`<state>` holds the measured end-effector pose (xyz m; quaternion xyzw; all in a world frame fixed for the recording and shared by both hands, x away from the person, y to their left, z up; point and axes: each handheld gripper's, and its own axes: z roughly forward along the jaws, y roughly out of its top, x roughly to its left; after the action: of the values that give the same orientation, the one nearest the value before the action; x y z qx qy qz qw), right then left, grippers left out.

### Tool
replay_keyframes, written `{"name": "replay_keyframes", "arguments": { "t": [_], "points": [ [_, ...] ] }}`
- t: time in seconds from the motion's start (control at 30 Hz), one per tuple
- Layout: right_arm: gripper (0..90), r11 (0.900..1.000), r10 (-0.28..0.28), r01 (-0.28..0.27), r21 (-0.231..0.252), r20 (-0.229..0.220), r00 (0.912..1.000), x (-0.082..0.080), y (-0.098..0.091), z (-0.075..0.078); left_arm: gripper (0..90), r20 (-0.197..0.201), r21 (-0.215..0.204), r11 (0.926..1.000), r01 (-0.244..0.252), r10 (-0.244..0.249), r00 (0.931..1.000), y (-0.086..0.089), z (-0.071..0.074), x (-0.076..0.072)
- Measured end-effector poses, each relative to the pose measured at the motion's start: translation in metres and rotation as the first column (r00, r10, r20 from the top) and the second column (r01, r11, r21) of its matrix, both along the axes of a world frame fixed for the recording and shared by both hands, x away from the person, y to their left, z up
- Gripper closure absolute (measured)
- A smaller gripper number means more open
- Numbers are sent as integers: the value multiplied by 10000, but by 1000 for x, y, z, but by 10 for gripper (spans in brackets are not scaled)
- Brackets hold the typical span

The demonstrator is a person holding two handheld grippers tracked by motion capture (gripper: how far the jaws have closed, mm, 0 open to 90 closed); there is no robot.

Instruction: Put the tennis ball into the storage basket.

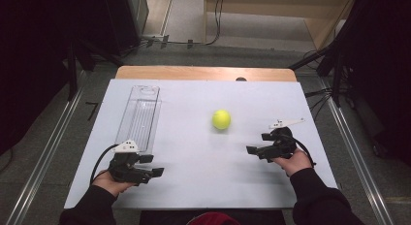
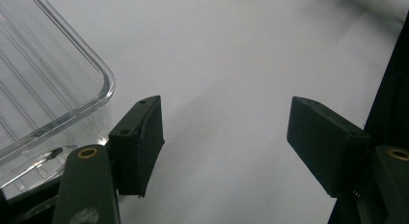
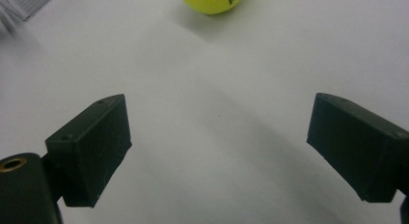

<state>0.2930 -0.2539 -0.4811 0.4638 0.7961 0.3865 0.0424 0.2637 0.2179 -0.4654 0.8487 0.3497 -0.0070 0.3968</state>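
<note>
Resting both forearms at the near edge of the white table [image 1: 194, 186], I have a clear plastic tray [image 1: 140, 113] on the left side, its long axis running near to far, and a yellow tennis ball [image 1: 221, 119] standing alone around the middle, well apart from the tray.

That ball lies to the far left of my right gripper [image 1: 257, 143] and to the far right of my left gripper [image 1: 151, 166]; the right one is the nearer of the two, so I judge the reach belongs to it. In the right gripper view the ball [image 3: 212, 2] sits straight ahead, at the top between the lines of the two jaws, so this hand already points at it.

My right gripper [image 3: 217, 147] is spread wide with nothing between the jaws, held low over the table. My left gripper [image 2: 224, 142] is likewise spread and empty, pointing right, its one jaw just beside the tray's near corner [image 2: 72, 89].
</note>
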Motion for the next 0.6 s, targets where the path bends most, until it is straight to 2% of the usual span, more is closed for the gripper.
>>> {"name": "replay_keyframes", "arguments": {
  "t": [0.6],
  "points": [
    [64, 10000, 88, -88, -2, -19, 10000, 10, 9, -1, 296, -23, 11, 10000, 13, -13, 10000, 0, 0, 0]
  ]
}}
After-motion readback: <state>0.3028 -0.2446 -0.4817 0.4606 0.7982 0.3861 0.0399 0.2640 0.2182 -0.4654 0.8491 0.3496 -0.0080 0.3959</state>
